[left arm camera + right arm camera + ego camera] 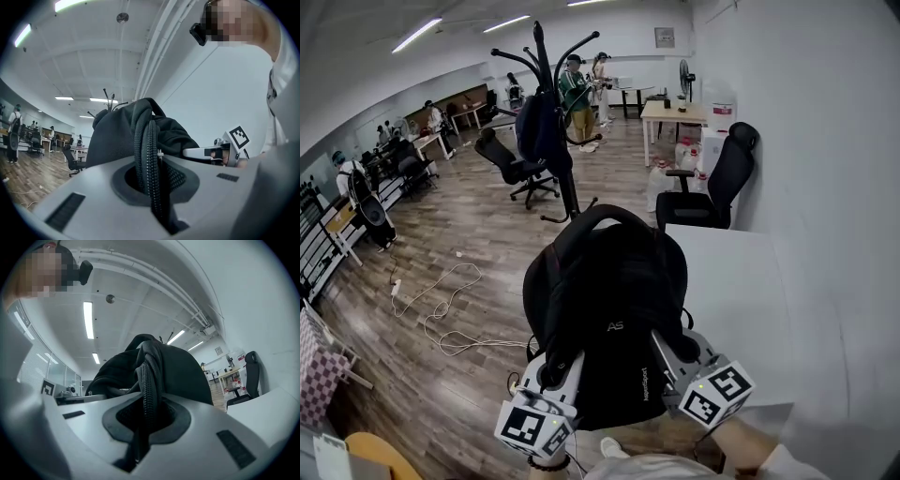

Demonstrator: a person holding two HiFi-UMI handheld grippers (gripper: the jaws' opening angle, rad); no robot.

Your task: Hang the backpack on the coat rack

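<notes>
Head view: I hold the backpack point(609, 300) upright between my left gripper point(559, 364) and right gripper point(671, 345). The coat rack point(546, 112) stands straight ahead, well apart.
Left gripper view: jaws clamped on a strap point(149, 159).
Right gripper view: jaws clamped on the other strap point(146, 380).

Seen from the head, the backpack point(609, 300) hides the jaw tips of the left gripper point(154, 185) and right gripper point(143, 420); it covers the tabletop's point(741, 291) near corner; in the left gripper view only hook tips of the coat rack point(108, 97) clear it; forearms run off the lower edge; distant people are too small to tell apart.
</notes>
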